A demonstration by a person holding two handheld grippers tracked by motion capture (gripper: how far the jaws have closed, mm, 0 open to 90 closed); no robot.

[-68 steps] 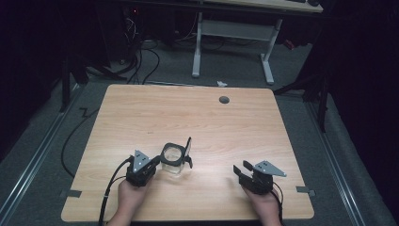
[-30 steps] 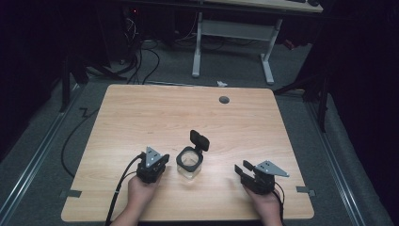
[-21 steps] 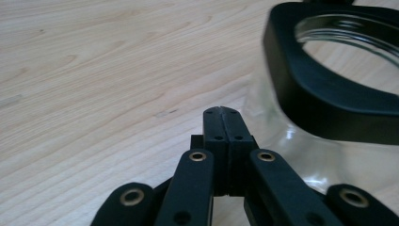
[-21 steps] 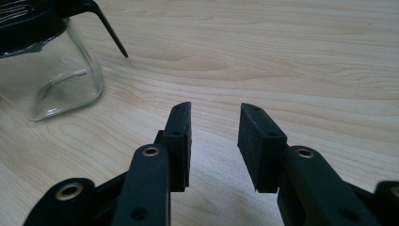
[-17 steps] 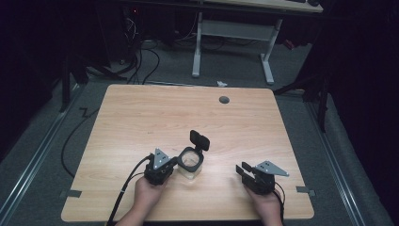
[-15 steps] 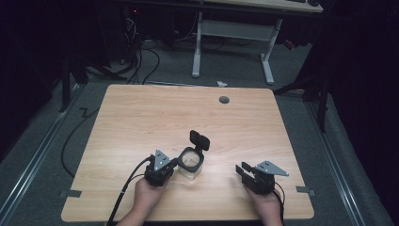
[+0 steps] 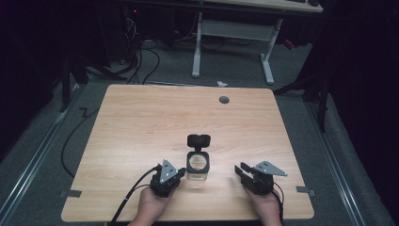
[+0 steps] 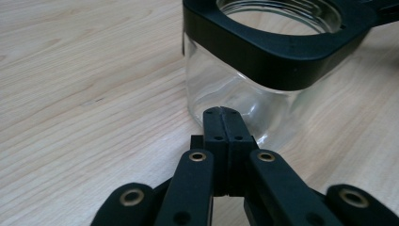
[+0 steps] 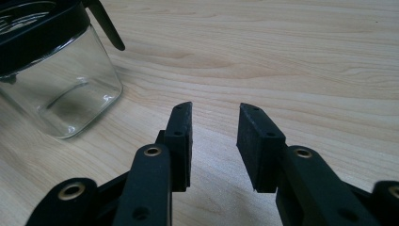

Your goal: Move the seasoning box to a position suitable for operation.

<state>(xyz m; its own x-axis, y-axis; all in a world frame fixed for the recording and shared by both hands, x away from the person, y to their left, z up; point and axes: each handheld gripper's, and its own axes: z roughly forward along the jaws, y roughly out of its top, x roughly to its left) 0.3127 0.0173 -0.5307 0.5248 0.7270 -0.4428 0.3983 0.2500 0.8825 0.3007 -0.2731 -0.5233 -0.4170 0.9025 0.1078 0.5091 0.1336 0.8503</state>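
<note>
The left gripper [image 8: 221, 110] has its two black jaws pressed flat together with nothing between them, their tips just short of the lower wall of a glass jar [image 8: 244, 101]. In the high view this gripper [image 7: 178, 173] sits at the near edge of the table, just left of the jar [image 7: 198, 168]. The right gripper [image 9: 215, 113] has its jaws set a moderate way apart and empty, resting low over bare wood; in the high view it [image 7: 241, 168] lies well to the right of the jar, apart from it.

The jar is clear, squarish with rounded corners, and carries a matte black collar [image 8: 263, 52] around its mouth. A black flip lid [image 7: 198, 140] stands open on the far side. The jar stands upright near the middle of the front edge.

The table [image 7: 141, 122] is pale wood-grain laminate with a round grey cable hole [image 7: 224, 99] near its far edge. Around it lies dark grey carpet [image 7: 42, 155], with loose cables [image 7: 141, 61] and a white desk frame [image 7: 233, 33] beyond. The rest of the room is too dark to make out. The person's hands are cut off at the bottom.
</note>
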